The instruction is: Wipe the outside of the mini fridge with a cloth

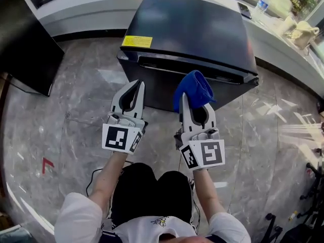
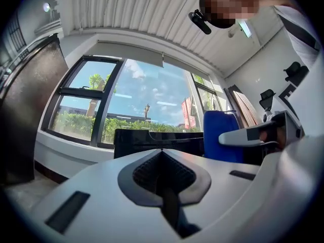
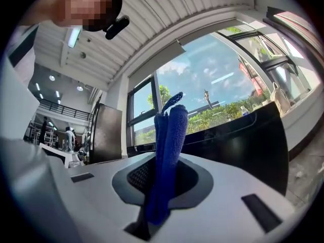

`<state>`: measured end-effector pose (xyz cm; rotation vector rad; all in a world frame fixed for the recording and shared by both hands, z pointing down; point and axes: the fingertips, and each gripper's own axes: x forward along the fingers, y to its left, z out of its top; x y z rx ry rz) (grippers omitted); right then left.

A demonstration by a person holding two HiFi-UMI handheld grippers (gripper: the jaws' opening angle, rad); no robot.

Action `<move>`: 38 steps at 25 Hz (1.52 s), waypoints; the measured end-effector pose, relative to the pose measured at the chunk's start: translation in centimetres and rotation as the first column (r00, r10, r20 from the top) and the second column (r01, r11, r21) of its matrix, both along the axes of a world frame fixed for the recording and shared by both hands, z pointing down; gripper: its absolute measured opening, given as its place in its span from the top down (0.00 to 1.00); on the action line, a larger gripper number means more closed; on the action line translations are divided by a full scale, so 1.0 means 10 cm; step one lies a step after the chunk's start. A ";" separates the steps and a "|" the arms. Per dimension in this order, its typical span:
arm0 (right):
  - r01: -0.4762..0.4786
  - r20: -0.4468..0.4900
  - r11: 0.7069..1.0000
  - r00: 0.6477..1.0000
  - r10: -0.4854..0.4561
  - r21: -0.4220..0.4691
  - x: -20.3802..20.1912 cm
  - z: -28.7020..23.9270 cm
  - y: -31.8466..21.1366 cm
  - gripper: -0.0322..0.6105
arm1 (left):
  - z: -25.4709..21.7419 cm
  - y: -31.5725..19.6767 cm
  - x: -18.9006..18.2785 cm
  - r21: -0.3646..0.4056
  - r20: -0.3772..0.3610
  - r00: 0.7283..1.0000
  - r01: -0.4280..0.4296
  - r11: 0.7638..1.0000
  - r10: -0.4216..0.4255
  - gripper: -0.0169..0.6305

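Note:
A black mini fridge (image 1: pixel 192 34) stands on the floor in front of me, its top facing the head view and a yellow label (image 1: pixel 136 41) at its near left corner. My right gripper (image 1: pixel 188 97) is shut on a folded blue cloth (image 1: pixel 195 87), which sticks up past the jaws just before the fridge's front face. In the right gripper view the blue cloth (image 3: pixel 167 151) is pinched upright between the jaws, with the fridge (image 3: pixel 243 140) behind. My left gripper (image 1: pixel 135 84) is shut with nothing in it, close to the fridge front at its left; its view shows the fridge (image 2: pixel 152 142) and the cloth (image 2: pixel 223 135).
A grey marble floor (image 1: pixel 81 100) surrounds the fridge. A dark cabinet (image 1: pixel 25 49) stands at the left. A curved white sill (image 1: pixel 283 49) runs behind the fridge, with a bottle (image 1: pixel 261 5) and bags (image 1: pixel 302 33) on it. Equipment stands (image 1: pixel 309 221) are at the lower right.

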<state>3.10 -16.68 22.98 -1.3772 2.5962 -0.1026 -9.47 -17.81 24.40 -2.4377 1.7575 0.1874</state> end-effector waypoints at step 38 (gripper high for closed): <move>0.029 -0.145 0.999 0.989 -0.023 0.039 -1.17 0.25 -0.28 0.84 | 0.74 0.04 -0.45 -0.061 -0.094 0.994 0.057 0.997 -0.063 0.97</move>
